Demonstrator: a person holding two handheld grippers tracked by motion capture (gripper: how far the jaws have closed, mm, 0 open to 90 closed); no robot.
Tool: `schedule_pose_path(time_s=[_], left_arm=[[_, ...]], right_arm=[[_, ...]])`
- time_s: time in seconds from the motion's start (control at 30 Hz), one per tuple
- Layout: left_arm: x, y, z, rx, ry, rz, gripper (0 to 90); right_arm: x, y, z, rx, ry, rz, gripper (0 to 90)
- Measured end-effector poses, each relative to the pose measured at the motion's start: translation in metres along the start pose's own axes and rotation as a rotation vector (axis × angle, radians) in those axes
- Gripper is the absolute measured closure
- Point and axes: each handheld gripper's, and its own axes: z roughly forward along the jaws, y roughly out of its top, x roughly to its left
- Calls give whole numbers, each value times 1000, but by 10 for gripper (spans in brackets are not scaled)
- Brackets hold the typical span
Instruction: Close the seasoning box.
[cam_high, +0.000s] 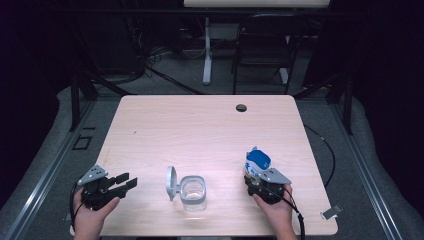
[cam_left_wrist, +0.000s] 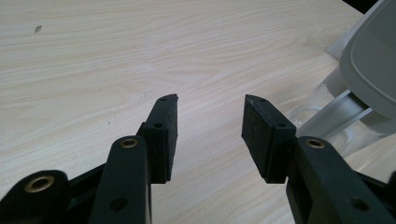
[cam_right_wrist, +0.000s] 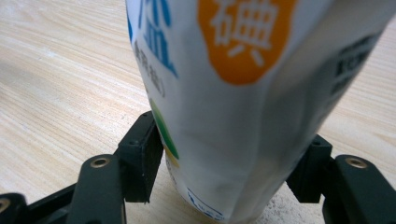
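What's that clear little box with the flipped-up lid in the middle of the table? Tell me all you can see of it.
The clear container looks like a small square plastic jar with rounded corners and a grey rim. Its pale grey lid is open, standing up from the rim on the jar's left side. It looks empty. It stands upright on the wooden table, near the front edge, between the two grippers, with nothing touching it.

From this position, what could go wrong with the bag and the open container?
1. The right gripper pinches the soft white and blue bag low on its body, and the bag bulges above the jaws; it may sag or slip when tilted.
2. The clear container has a narrow mouth and its lid stands open beside it, so poured contents may miss it or strike the lid.
3. The left gripper is open and apart from the container, so nothing steadies it.
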Motion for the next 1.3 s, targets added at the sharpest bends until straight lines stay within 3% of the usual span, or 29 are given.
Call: schedule_pose_path(time_s=[0.77,1.07,1.3], left_arm=[[1,0,0,-3,1,3,560],[3,0,-1,-18,5,-7,560],[4,1,-2,-12,6,-1,560]], right_arm=[[1,0,0,-4,5,-6,401],[3,0,-2,-5,-8,-41,425],[3,-1,-1,-26,-2,-31,429]])
